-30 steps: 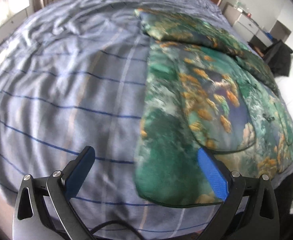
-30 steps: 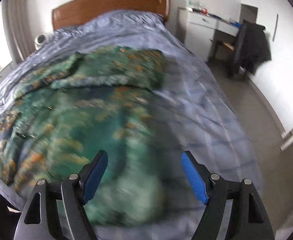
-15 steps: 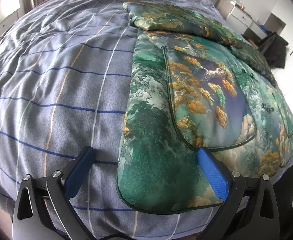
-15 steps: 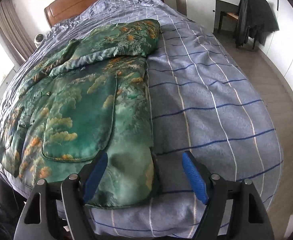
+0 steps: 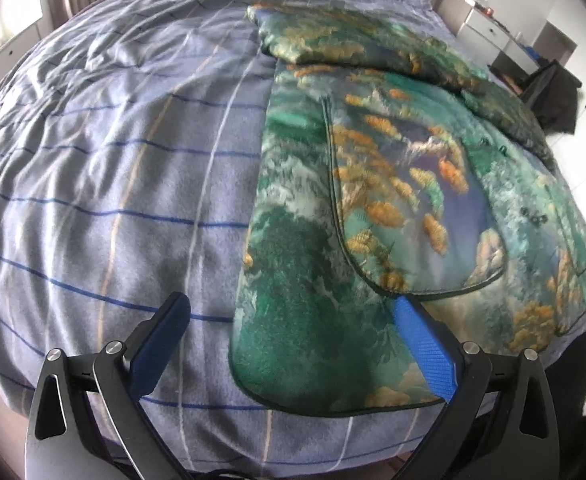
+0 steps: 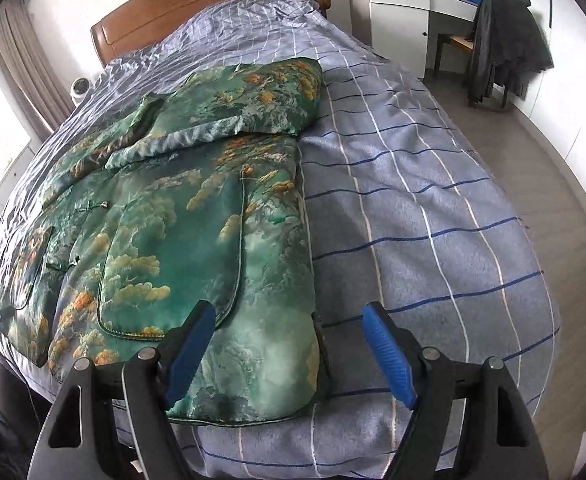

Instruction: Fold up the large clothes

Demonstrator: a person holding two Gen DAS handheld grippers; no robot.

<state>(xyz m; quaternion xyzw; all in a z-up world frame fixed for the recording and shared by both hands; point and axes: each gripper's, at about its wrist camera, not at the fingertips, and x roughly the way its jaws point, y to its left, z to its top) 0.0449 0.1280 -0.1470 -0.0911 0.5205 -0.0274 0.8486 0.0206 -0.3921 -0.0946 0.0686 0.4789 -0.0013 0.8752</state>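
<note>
A large green jacket (image 5: 373,184) with orange and blue landscape print lies flat on the bed, both sleeves folded across its upper part. In the left wrist view my left gripper (image 5: 289,320) hovers open above the jacket's near left hem corner, one blue pad over the quilt, the other over the cloth. In the right wrist view the jacket (image 6: 197,216) fills the left half, and my right gripper (image 6: 287,330) stands open over its near right hem corner. Neither gripper holds anything.
The bed carries a grey-blue checked quilt (image 6: 433,200) with bare room on either side of the jacket. A wooden headboard (image 6: 213,4) stands at the far end. A white desk (image 6: 405,4) and a chair with a dark coat (image 6: 505,40) stand on the floor to the right.
Both views have steadied and drawn slightly nearer the jacket's hem corners; the right wrist view tipped down from the far room to the bed. Both grippers stayed open.
</note>
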